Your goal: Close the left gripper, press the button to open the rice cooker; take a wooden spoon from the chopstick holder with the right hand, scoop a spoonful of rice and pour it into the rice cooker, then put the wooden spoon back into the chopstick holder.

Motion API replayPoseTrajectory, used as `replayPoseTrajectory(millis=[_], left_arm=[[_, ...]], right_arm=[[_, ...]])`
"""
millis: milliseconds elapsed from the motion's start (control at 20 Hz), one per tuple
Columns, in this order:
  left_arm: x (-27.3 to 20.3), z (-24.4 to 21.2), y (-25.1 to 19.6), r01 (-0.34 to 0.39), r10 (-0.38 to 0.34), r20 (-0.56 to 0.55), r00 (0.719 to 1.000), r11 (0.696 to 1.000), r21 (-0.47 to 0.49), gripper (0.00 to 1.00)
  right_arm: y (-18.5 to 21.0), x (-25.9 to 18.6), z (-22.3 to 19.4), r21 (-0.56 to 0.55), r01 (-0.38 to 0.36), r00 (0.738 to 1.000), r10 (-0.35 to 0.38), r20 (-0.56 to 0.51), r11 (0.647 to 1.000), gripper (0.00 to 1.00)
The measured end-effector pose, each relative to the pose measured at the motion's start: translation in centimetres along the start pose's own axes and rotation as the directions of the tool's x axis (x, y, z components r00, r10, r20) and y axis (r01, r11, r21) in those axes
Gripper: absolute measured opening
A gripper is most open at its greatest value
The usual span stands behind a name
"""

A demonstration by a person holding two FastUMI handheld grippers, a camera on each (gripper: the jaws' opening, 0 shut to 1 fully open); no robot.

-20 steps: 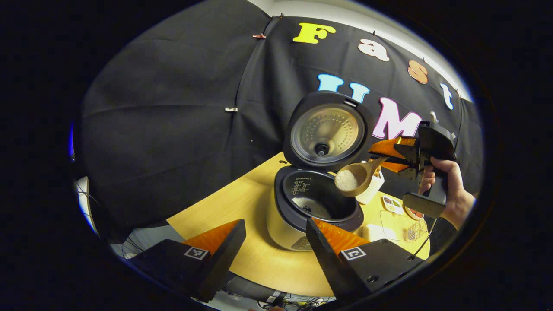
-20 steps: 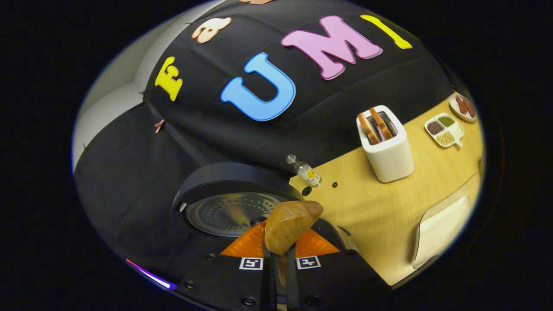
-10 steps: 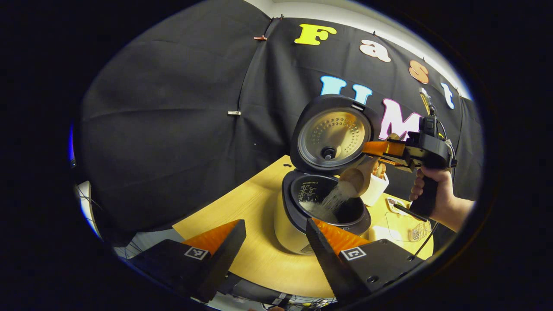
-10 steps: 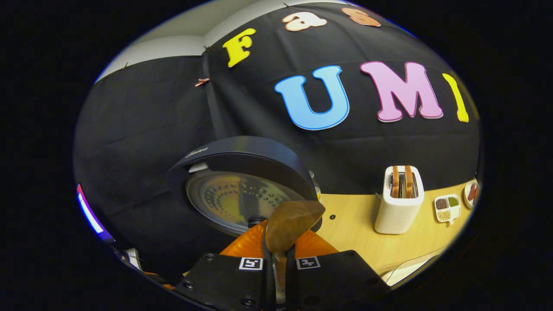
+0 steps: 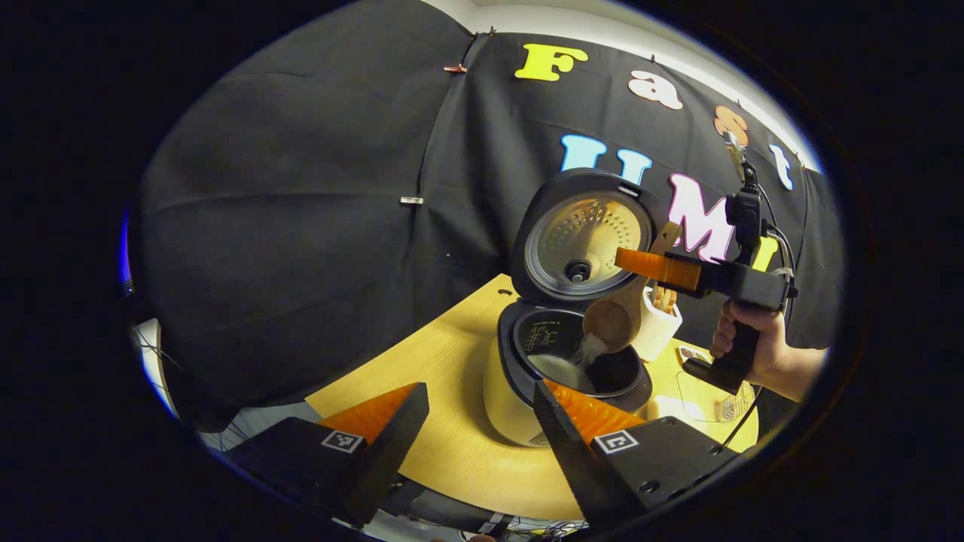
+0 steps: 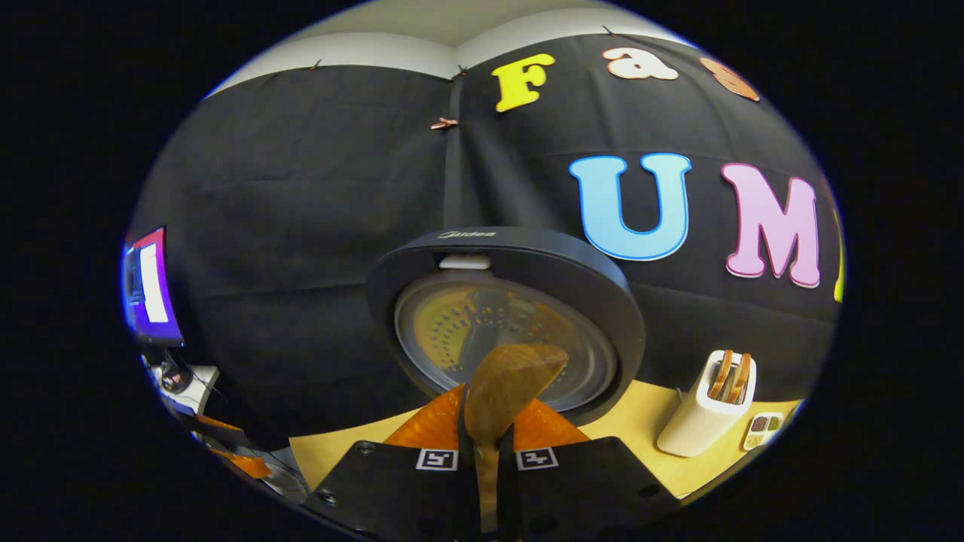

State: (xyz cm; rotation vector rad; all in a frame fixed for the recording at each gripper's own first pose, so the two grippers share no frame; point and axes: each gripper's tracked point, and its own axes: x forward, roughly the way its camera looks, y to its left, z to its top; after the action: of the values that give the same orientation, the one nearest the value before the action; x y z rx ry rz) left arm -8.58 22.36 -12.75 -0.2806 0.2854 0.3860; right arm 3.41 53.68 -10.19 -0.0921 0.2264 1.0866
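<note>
The rice cooker (image 5: 527, 391) stands on the wooden table (image 5: 444, 452) with its lid (image 5: 584, 237) raised upright. My right gripper (image 5: 663, 267), held by a hand (image 5: 753, 346), is shut on the wooden spoon (image 5: 614, 320). The spoon is tipped over the inner pot and rice falls from its bowl into the pot. In the right gripper view the spoon's back (image 6: 508, 384) rises between my right gripper's (image 6: 488, 429) fingers, in front of the lid (image 6: 504, 324). My left gripper (image 5: 478, 421) hangs open and holds nothing, just in front of the cooker. The white chopstick holder (image 5: 663, 327) stands behind the spoon.
The chopstick holder (image 6: 708, 414) holds wooden pieces at the table's right, beside a small divided dish (image 6: 761, 430). A clear tray with a wire basket (image 5: 727, 406) and a white block (image 5: 663, 406) lie right of the cooker. A lit screen (image 6: 151, 286) is far left.
The right gripper has rolled the level, full spoon over above the pot, and rice now pours out into the cooker. The left gripper has stayed open and nearly still.
</note>
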Motion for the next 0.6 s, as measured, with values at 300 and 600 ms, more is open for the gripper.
replayPoseTrajectory(millis=[300,600], left_arm=[[0.0,0.0,0.4,-0.027,0.026,0.011,1.000,0.999,0.020,0.95],[-0.8,0.2,0.0,-0.021,0.020,0.023,1.000,0.999,0.032,0.95]], right_arm=[[2.4,-0.1,-1.9,-0.124,-0.074,0.997,0.068,-0.045,0.990,0.13],[0.6,-0.9,-0.9,-0.034,-0.039,0.999,0.038,-0.032,0.999,0.13]])
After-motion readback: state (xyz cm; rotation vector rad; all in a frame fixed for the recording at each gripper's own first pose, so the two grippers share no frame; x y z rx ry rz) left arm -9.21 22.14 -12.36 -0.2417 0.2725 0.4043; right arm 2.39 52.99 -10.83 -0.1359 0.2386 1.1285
